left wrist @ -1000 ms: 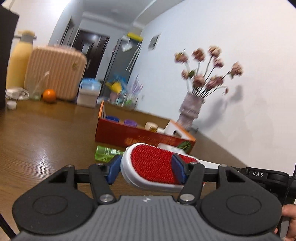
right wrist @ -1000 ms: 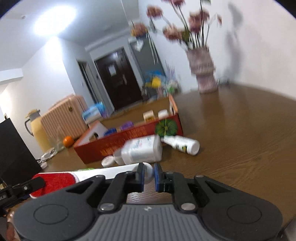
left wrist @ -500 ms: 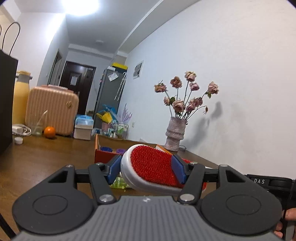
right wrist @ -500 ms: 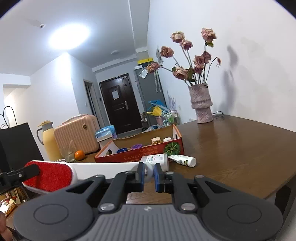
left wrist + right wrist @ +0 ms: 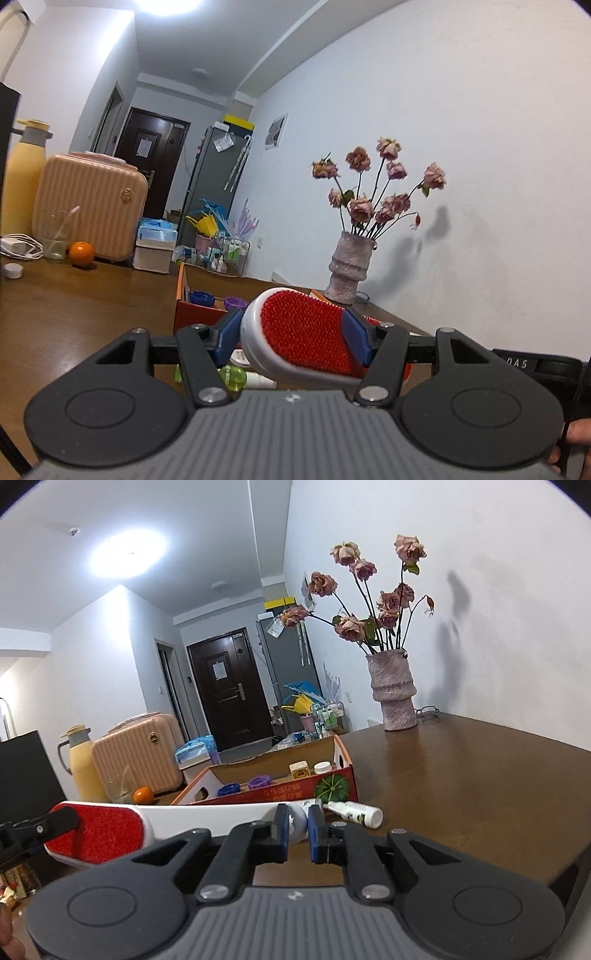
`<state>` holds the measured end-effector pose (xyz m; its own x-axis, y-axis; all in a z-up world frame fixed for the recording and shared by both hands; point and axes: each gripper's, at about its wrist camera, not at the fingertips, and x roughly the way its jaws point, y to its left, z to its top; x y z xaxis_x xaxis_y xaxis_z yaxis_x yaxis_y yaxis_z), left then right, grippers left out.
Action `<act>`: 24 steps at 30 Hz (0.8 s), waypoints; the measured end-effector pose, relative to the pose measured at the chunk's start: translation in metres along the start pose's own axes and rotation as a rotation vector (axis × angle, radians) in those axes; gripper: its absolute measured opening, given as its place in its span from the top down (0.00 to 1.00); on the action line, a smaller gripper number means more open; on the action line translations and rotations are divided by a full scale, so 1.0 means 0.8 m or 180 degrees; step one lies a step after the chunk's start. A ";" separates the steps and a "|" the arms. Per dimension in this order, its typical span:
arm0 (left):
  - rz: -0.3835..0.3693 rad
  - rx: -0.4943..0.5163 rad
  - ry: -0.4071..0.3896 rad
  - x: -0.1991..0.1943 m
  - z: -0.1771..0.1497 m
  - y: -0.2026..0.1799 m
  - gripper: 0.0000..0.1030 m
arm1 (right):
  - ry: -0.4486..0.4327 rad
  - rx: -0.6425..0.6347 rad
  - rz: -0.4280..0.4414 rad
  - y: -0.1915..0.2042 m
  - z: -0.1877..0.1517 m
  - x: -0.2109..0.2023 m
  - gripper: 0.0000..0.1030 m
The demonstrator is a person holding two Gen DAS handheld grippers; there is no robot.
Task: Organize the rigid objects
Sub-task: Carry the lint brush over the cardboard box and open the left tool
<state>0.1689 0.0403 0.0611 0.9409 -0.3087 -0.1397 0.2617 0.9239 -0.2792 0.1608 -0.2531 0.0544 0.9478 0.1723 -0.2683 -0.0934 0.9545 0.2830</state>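
Observation:
A white lint brush with a red bristle pad [image 5: 303,332] is held between both grippers above the brown table [image 5: 461,775]. My left gripper [image 5: 291,338] is shut on its red head. My right gripper [image 5: 297,830] is shut on the tip of its white handle [image 5: 207,814]; the red head [image 5: 96,830] shows at the left of that view. Beyond stands a red cardboard box [image 5: 288,794] holding small jars and lids. A white bottle [image 5: 356,812] lies on its side in front of the box, and a green-capped bottle [image 5: 232,378] lies below the brush.
A vase of dried roses [image 5: 395,694] stands by the wall at the table's far right, with glasses [image 5: 428,712] beside it. At the left are a pink case [image 5: 88,210], a yellow flask [image 5: 22,184], an orange [image 5: 81,254], a glass [image 5: 55,236] and a black bag [image 5: 26,775].
Both grippers have risen with the brush held between them, and both views tilted up, so the box and bottles now sit lower and the ceiling shows.

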 end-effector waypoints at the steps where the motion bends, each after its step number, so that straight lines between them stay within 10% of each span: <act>1: -0.0006 -0.0033 0.0041 0.012 0.004 0.005 0.42 | 0.0004 -0.0002 -0.0018 0.000 0.005 0.011 0.89; 24: 0.0261 -0.0354 0.1127 0.351 0.068 0.138 0.42 | 0.1296 0.0296 -0.0121 -0.020 0.122 0.401 0.87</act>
<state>0.4734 0.0679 0.0432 0.8199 -0.3118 -0.4802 0.1454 0.9246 -0.3522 0.4962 -0.2365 0.0538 0.7504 0.2373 -0.6169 -0.0152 0.9393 0.3428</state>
